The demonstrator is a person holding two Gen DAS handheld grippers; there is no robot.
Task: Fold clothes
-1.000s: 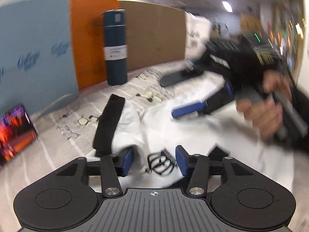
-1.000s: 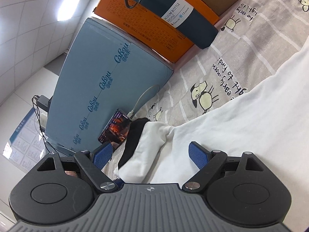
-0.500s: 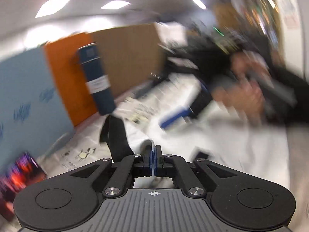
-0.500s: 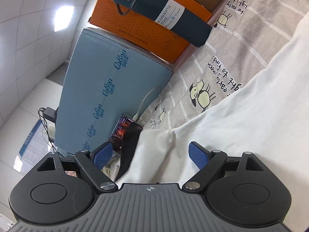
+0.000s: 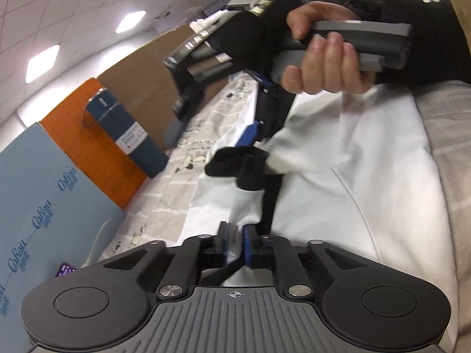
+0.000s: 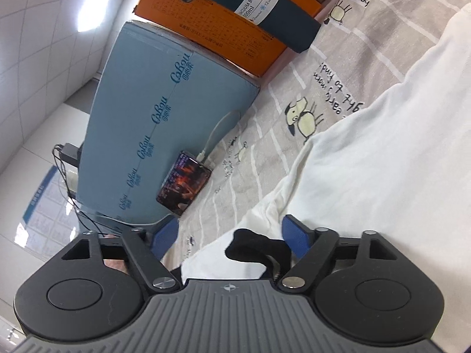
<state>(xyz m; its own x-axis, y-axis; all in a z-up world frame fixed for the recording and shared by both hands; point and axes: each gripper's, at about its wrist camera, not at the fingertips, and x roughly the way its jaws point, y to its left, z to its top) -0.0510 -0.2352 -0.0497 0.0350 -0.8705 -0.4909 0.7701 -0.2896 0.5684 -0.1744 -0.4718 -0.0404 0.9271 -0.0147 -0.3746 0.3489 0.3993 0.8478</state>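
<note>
Left tool (image 5: 234, 244): a second ago its jaws stood apart over the shirt's printed logo; half a second ago they were pressed together; now they are opening again, with a fold of the white sweatshirt (image 5: 338, 194) still bunched between the blue pads. The view has rolled sharply since then.

Right tool (image 6: 232, 236): jaws closing in from a wider spread, pads not pressing anything. The black cuff (image 6: 253, 248) now lies between them; earlier it sat further off to the left.

Sweatshirt is spread on the cartoon-print sheet (image 6: 294, 94) over the worktop, sleeve raised between both tools. The right hand (image 5: 321, 67) grips its handle.
</note>
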